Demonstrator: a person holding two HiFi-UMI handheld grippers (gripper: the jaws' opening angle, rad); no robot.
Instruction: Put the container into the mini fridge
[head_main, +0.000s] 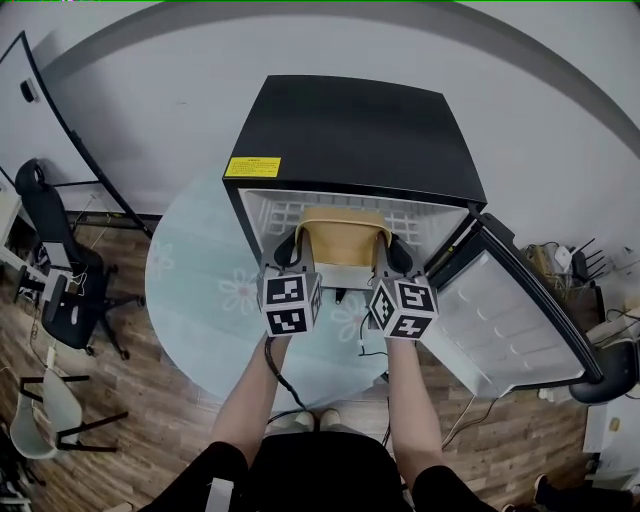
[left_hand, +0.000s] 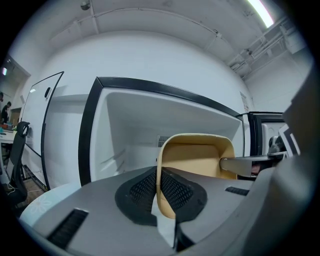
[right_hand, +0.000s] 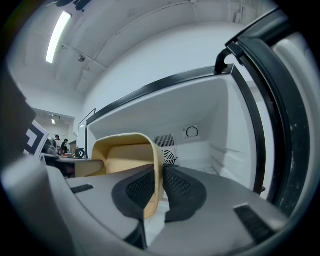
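At mini fridge (head_main: 350, 130) mouth: left hand-held gripper (left_hand: 159, 189), right hand-held gripper (right_hand: 158, 189) pinch container (head_main: 342, 240) walls.

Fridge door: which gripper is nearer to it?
Right. The right gripper clamps the container at its right wall, beside the open fridge door; the left gripper clamps its left wall, farther away.

Print on the yellow label (head_main: 252, 167) (atop the mini fridge (head_main: 370, 130)) is too small to be read. The walls of the container (head_main: 342, 238) are partly covered by the left gripper (head_main: 289, 247) and right gripper (head_main: 392, 252).
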